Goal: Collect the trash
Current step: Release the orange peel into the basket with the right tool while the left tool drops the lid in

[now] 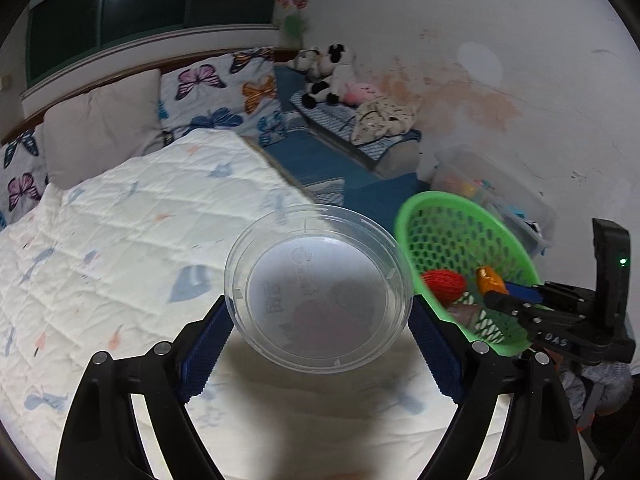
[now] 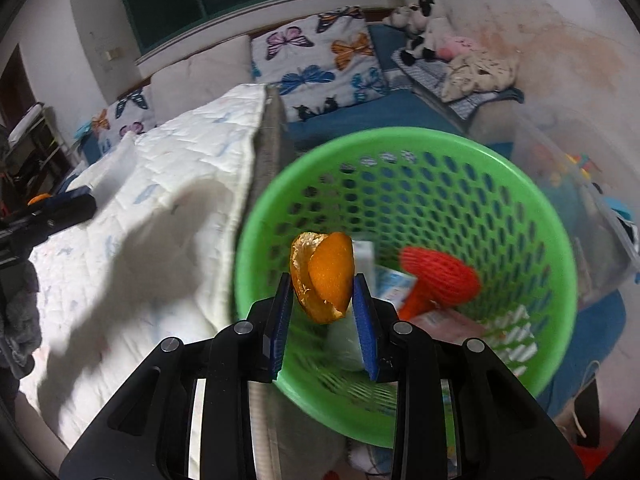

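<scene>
Orange peel (image 2: 323,276), a curled orange scrap, sits clamped in the right gripper (image 2: 323,300) above the green perforated plastic basket (image 2: 400,140); it should be released only once well inside the rim. The left gripper (image 1: 320,320) clamps a clear round plastic lid (image 1: 318,288) over the white quilted bed (image 1: 120,220), next in line.

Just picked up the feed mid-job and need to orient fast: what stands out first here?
The bright green basket beside the bed, already holding a red foam net. The right gripper holds an orange peel over its opening. The left gripper clamps a clear plastic lid above the white quilt.
</scene>
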